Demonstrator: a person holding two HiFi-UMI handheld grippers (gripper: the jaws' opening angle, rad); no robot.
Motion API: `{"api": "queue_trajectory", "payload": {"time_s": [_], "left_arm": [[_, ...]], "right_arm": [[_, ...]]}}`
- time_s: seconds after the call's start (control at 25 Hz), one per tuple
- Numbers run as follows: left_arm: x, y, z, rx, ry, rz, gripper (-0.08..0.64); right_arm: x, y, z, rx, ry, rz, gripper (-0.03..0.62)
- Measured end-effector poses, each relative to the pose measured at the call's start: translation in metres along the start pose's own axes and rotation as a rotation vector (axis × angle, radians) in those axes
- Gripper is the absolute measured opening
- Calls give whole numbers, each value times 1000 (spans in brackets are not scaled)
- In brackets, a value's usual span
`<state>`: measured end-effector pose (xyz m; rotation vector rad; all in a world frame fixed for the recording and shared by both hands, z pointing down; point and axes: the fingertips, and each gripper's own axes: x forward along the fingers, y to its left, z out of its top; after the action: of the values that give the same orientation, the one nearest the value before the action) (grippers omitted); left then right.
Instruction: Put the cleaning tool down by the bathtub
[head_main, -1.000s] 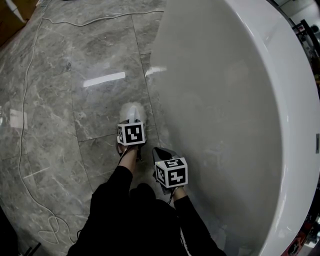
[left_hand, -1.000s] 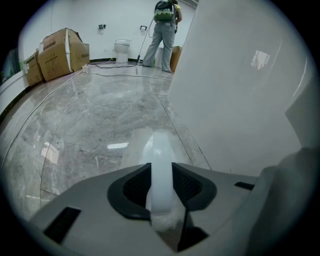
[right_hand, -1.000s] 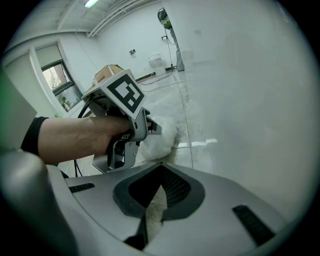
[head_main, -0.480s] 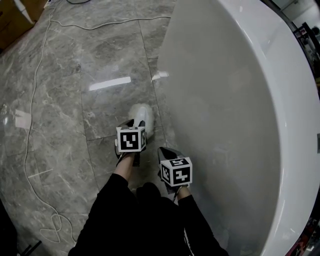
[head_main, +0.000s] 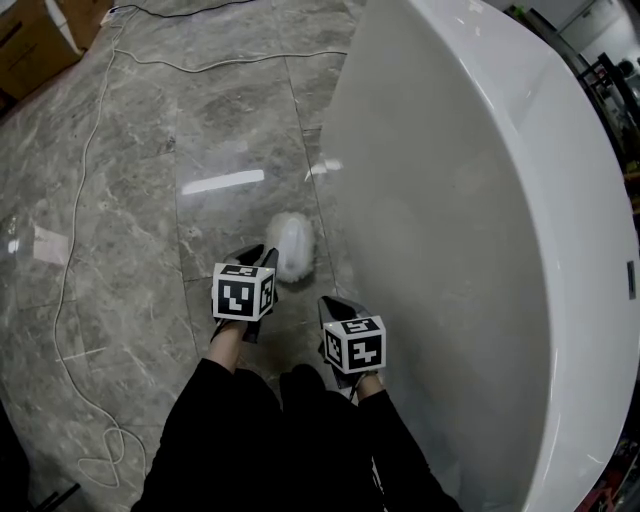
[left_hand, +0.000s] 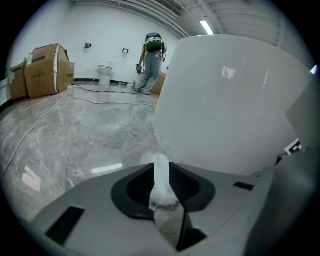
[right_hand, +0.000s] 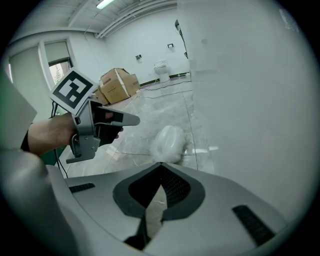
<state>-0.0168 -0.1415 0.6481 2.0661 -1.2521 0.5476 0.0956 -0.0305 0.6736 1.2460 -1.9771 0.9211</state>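
Marble floor (head_main: 120, 200): glossy and hard. The cleaning tool (head_main: 291, 246), a white fluffy pad, lies on it just left of the bathtub (head_main: 450, 250) wall, so the put-down looks done.
Left gripper (head_main: 258, 262): just on the near side of the tool, with its jaws parted and closing. The pads are not pressing it, and the right gripper view shows a gap between its tips and the pad.
Right gripper (head_main: 336, 306): tips pressed together, nothing between them, near the tub wall.
Risk, re-grab: the left tips sit close to the tool, so closing jaws could catch loose fibres. Pulling the gripper back would then drag the tool away from the tub.
Risk, slide: a nudge on this slick floor would probably send the light pad skating left or farther off.
Risk, tub: if the right gripper swings right, it may knock the white wall.
Cable (head_main: 75, 200): well to the left, a trip hazard when stepping back.
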Motion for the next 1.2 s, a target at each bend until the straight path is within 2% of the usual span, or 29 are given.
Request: {"api": "queue_trajectory", "payload": {"time_s": [0.16, 0.36, 0.72, 1.2], "left_arm": [[-26, 14, 3, 38, -31, 11, 50], [-51, 35, 0, 78, -62, 74, 14], [-81, 43, -1, 3, -149, 77, 8], [-93, 38, -7, 109, -174, 91, 8]], "right_arm": [[-8, 0, 4, -1, -21, -7, 2], [-15, -3, 7, -5, -41, -27, 1], [-23, 0, 9, -1, -72, -49, 1], [-28, 5, 7, -9, -95, -58, 0]]}}
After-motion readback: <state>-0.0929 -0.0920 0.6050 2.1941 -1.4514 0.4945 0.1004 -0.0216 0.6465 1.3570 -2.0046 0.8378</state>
